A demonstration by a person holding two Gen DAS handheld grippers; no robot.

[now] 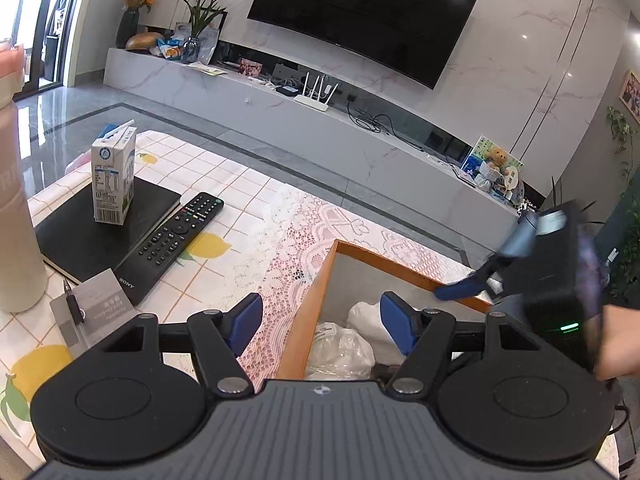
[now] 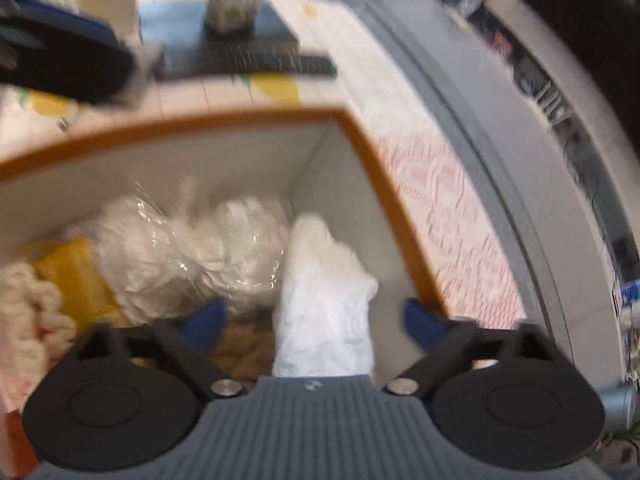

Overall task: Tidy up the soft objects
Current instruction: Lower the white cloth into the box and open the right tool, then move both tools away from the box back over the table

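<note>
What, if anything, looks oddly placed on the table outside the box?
The milk carton stands upright on the black notebook instead of on the table, and the remote rests partly on the notebook's edge.

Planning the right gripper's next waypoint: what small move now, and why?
Probably lift the right gripper straight up, clear of the box. Its jaws stand wide open, the white cloth lies loose between them inside the box, apparently released. The view is blurred, so contact is uncertain.

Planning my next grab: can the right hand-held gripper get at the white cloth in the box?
Probably yes: the right hand-held gripper is open above the box, the white cloth lies between its fingers, nothing covering it.
</note>
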